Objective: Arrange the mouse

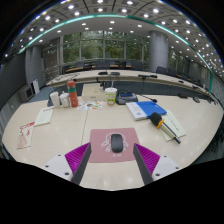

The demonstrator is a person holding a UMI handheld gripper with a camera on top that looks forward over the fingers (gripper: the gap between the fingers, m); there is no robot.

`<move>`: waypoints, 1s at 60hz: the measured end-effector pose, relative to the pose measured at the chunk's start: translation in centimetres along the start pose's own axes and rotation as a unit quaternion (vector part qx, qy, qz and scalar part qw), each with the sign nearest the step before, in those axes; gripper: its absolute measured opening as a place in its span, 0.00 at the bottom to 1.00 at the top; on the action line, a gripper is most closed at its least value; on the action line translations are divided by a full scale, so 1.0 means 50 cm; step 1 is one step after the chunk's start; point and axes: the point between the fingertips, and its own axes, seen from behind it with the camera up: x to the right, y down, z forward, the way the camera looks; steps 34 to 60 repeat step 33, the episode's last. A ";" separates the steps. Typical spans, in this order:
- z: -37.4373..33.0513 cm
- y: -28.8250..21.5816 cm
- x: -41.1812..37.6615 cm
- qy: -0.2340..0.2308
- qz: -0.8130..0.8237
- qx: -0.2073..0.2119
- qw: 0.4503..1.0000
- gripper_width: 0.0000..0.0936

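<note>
Mouse (116, 143) on pink mousepad (112, 140), just ahead of level hand-held gripper (111, 158); fingers wide open, holding nothing.

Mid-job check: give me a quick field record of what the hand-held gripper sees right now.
setting: large office room, long desk
mouse: dark, lying on the mouse pad
mouse pad: pinkish square, just ahead of the fingers
hand-held gripper: open, nothing held, fingers either side short of the mouse
beyond, left: orange bottle, cups
beyond, centre: green-and-white cup
beyond, right: blue book, papers
</note>
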 end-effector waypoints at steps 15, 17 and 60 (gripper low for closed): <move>-0.203 0.032 -0.018 0.009 -0.028 0.013 0.999 0.92; -0.216 0.036 -0.016 0.011 -0.026 0.013 1.000 0.92; -0.270 0.056 -0.027 0.012 -0.032 0.018 0.999 0.92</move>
